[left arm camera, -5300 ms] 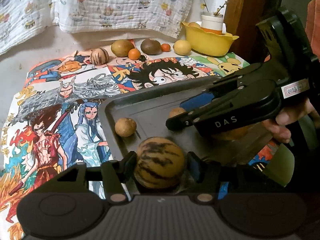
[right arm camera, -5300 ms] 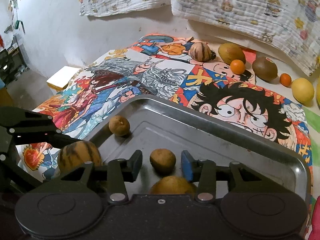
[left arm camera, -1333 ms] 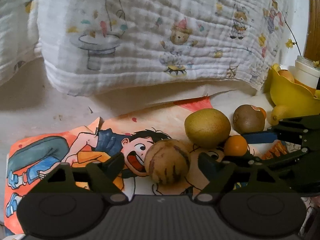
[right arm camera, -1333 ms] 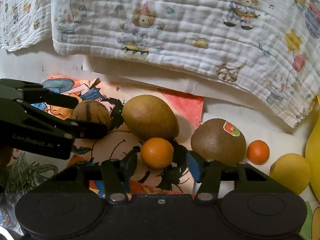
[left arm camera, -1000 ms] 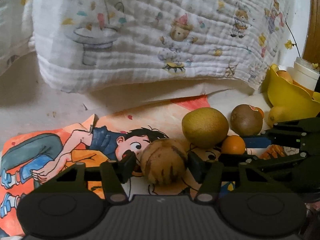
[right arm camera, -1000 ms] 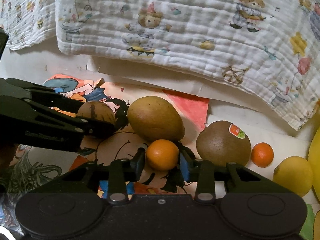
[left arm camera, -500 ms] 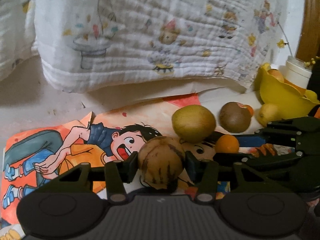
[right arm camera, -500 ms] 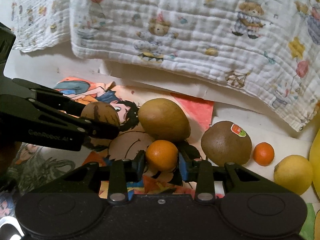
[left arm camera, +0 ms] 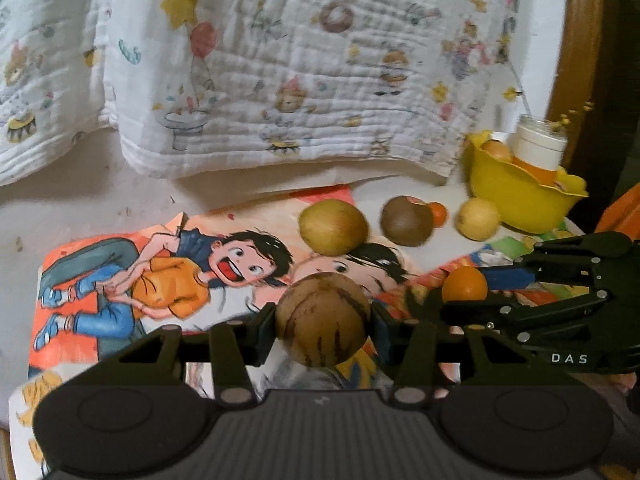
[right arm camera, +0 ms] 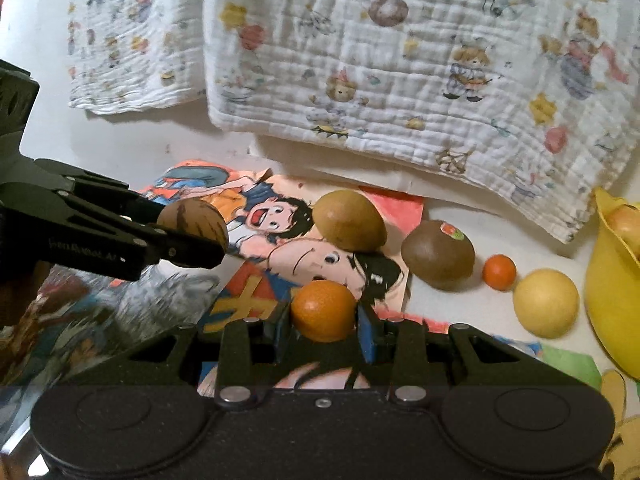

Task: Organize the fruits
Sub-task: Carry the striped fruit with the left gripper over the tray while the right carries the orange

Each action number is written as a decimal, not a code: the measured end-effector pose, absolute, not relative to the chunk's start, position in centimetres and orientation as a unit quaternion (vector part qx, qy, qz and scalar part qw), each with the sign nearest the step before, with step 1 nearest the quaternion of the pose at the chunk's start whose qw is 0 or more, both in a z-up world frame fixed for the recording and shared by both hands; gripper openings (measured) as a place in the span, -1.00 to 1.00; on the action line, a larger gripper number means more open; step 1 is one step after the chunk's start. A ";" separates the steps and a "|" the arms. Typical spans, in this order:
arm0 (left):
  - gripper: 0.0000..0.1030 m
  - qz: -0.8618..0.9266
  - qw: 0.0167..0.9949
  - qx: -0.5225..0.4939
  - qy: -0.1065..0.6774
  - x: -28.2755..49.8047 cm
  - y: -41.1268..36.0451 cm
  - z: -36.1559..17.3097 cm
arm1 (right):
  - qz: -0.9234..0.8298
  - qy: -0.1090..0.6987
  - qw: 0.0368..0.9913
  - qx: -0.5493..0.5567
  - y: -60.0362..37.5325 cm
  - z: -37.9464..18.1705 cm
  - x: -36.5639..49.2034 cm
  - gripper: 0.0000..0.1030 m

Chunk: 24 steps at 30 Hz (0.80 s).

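Holding two fruits, we hover above the cloth (left arm camera: 120, 280).
Left gripper (left arm camera: 323, 326) clamps the striped fruit (left arm camera: 323, 322); right gripper (right arm camera: 323, 320) clamps the orange (right arm camera: 323, 310), both lower centre.

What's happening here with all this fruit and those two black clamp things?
A person is sorting fruit with a handheld gripper in each hand. The left gripper is shut on a striped brown fruit; the right gripper is shut on an orange. Both are held above the cartoon cloth. A green fruit, kiwi, small orange and lemon lie near a yellow bowl.
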<state>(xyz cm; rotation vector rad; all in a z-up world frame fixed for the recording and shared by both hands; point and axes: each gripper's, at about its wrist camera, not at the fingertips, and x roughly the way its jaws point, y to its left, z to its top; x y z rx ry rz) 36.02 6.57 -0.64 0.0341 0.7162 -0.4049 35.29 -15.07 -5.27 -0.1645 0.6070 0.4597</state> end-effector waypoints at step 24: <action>0.03 -0.242 0.889 0.042 0.387 25.2 4.0 -1.3 | 0.255 0.317 0.908 -0.105 -16.6 -5.9 24.4 -0.28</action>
